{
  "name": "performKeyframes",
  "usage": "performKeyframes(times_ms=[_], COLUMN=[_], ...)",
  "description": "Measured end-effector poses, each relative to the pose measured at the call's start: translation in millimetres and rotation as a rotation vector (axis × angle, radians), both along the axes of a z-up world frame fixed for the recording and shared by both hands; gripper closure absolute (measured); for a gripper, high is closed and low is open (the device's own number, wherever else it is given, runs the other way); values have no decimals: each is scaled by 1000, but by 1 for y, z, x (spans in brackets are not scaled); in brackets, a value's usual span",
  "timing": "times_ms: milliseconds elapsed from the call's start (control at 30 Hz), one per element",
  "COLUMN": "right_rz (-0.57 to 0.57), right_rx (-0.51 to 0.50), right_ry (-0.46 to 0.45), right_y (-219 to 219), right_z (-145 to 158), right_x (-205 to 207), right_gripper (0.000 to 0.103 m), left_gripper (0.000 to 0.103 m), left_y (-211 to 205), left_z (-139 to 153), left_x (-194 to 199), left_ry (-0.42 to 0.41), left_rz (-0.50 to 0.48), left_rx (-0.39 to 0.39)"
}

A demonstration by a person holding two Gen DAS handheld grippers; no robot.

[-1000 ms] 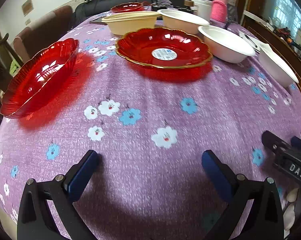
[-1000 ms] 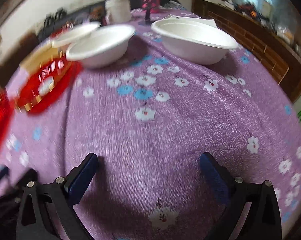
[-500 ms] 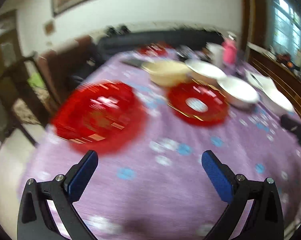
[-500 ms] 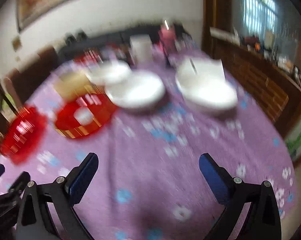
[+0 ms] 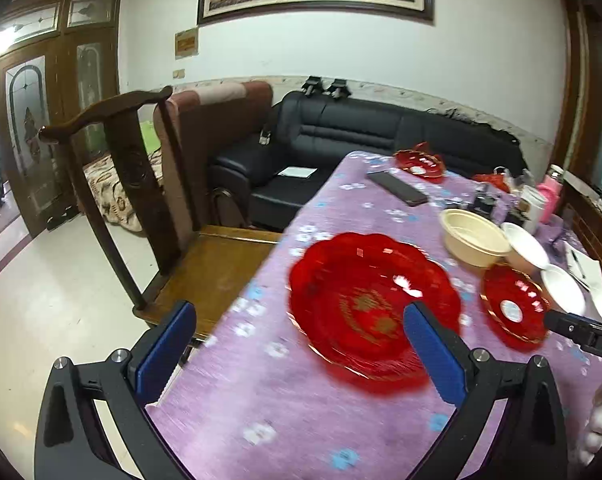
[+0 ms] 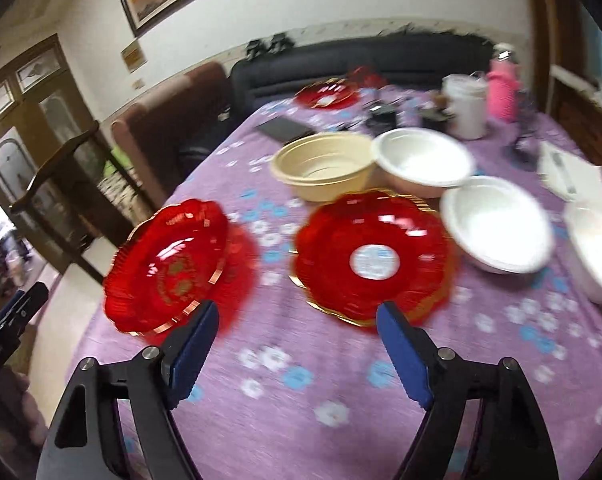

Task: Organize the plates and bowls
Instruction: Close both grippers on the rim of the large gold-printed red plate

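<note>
Two red scalloped plates lie on the purple flowered tablecloth: a left plate near the table's left edge and a gold-rimmed plate with a white sticker. Behind them stand a cream bowl and white bowls. A third red plate sits at the far end. My left gripper is open and empty, above the table before the left plate. My right gripper is open and empty before the sticker plate.
A wooden chair stands at the table's left edge, a black sofa behind. A dark flat phone-like object, a white cup, a pink bottle and papers crowd the far end.
Both grippers have risen and pulled back from the table. The left view has swung left to the chair and left plate; the right view now takes in both red plates.
</note>
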State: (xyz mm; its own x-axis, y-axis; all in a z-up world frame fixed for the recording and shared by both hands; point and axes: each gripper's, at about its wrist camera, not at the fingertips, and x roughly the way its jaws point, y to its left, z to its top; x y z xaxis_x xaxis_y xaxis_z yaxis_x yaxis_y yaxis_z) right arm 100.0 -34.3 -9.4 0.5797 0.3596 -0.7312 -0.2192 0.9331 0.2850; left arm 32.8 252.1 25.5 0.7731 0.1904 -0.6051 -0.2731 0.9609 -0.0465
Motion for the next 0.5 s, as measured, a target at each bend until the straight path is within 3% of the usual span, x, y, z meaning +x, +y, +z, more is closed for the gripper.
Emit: performKeyframes(times_ms=[100,267,500], right_rz=[36,67,109], right_rx=[31,68,77], right_ry=[47,112,147], right_y=[21,48,83], right_z=[-10,-28,-34], right_x=[20,45,64], right_gripper=[29,29,29], left_gripper=[0,0,7], left_y=[19,33,58], left_z=[-4,-18,-42], left_x=[18,56,102], left_ry=[39,107,174], left_rz=[-26,-30,-25], left_rx=[-54,-77,-205])
